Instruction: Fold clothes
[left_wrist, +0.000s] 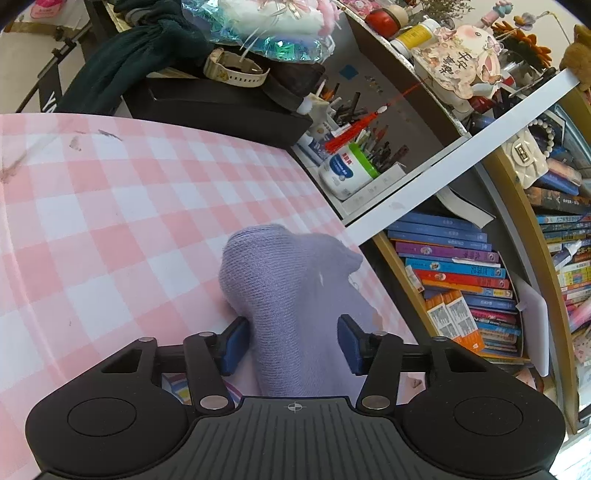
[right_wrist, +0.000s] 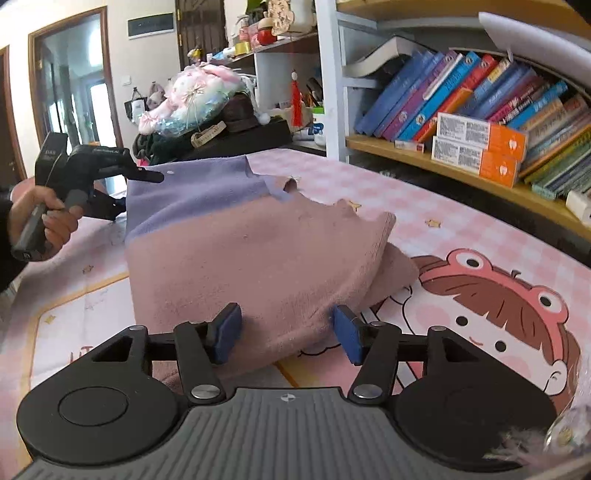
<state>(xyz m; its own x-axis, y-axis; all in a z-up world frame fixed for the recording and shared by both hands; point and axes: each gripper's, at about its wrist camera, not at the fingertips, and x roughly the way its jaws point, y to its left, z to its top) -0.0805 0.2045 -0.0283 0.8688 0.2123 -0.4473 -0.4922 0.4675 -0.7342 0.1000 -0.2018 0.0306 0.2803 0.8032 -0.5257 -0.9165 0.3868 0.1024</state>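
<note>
The sweater (right_wrist: 236, 236), lilac above and dusty pink below, lies on the pink checked surface (left_wrist: 110, 221). Both the left gripper (left_wrist: 291, 339) and right gripper (right_wrist: 284, 332) are spread wide, with cloth between their pads. Bookshelves (right_wrist: 461, 110) crowd in at two o'clock, with a black box (left_wrist: 221, 107) at twelve.

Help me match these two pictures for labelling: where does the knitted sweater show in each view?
Left wrist: the sweater's lilac part fills the lower centre, between the left tool's fingers.
Right wrist: the sweater spans the centre, lilac at the far end, pink near the right tool.
Shared landmark: the orange boxes on the bookshelf.
</note>
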